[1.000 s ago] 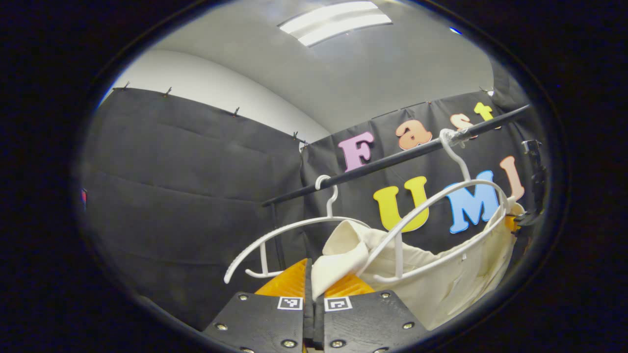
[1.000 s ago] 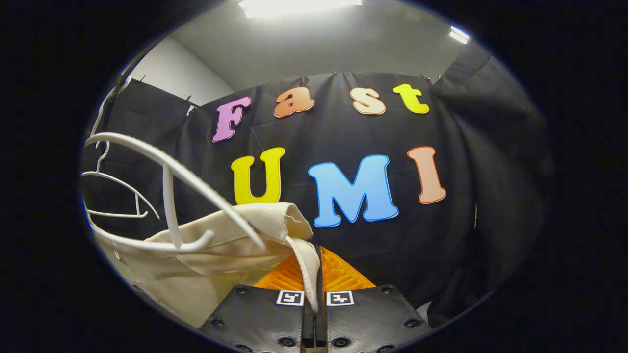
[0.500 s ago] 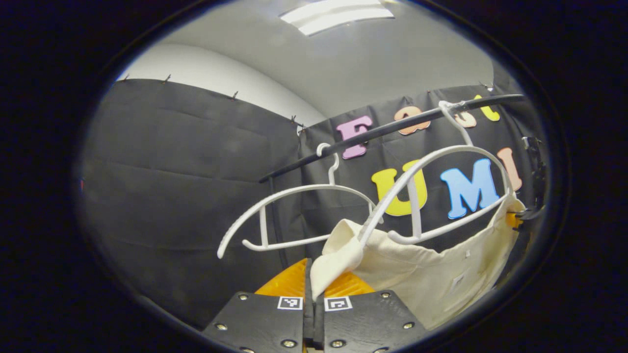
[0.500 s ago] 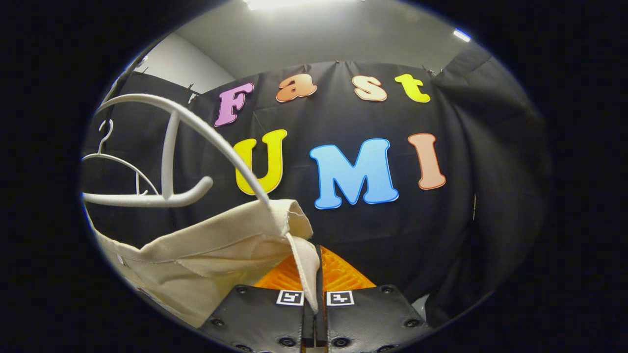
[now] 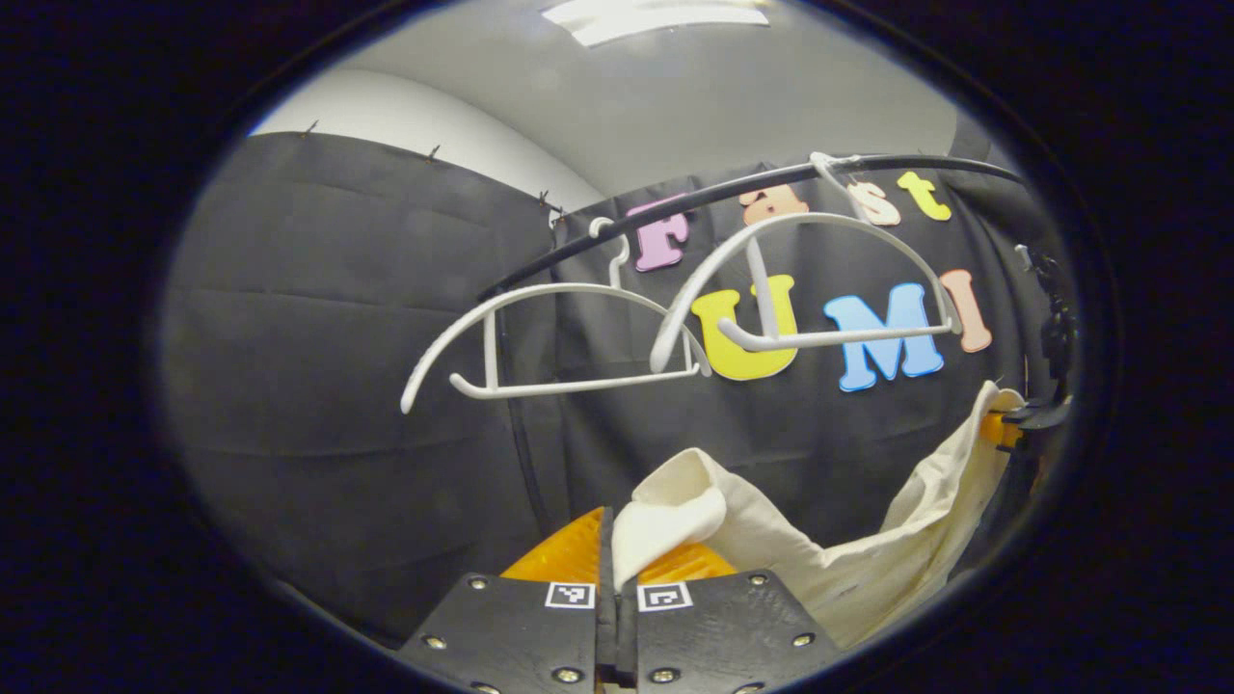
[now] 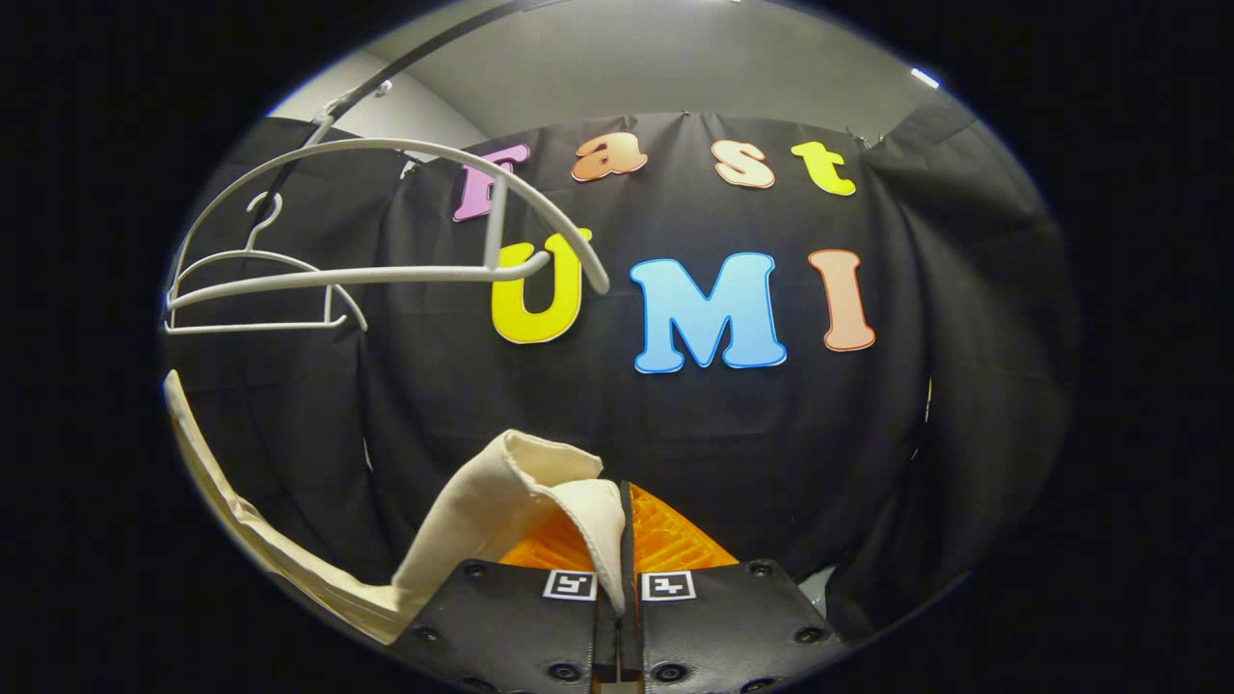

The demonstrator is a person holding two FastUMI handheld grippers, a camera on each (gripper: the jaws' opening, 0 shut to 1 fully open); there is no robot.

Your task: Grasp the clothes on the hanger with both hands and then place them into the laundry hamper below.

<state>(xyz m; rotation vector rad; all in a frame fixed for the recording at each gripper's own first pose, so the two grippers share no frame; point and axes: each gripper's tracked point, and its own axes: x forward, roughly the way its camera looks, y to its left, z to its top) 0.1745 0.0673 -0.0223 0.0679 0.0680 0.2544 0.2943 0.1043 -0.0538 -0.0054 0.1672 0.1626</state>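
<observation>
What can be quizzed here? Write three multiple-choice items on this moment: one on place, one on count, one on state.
1. Where is the cream garment relative to the hangers?
A. Draped on the nearer hanger
B. Below both, clear of them
C. Looped over the rail

2. How many white hangers hang on the rail?
A. One
B. Two
C. Three

3. What state is the left gripper in?
A. Wide open
B. Shut on a hanger
C. Shut on the garment

Key: 1 B, cloth sags beneath both bare hangers. 2 B, the farther hanger and nearer hanger show. 3 C, a cloth corner is pinched between its closed fingers.
</observation>
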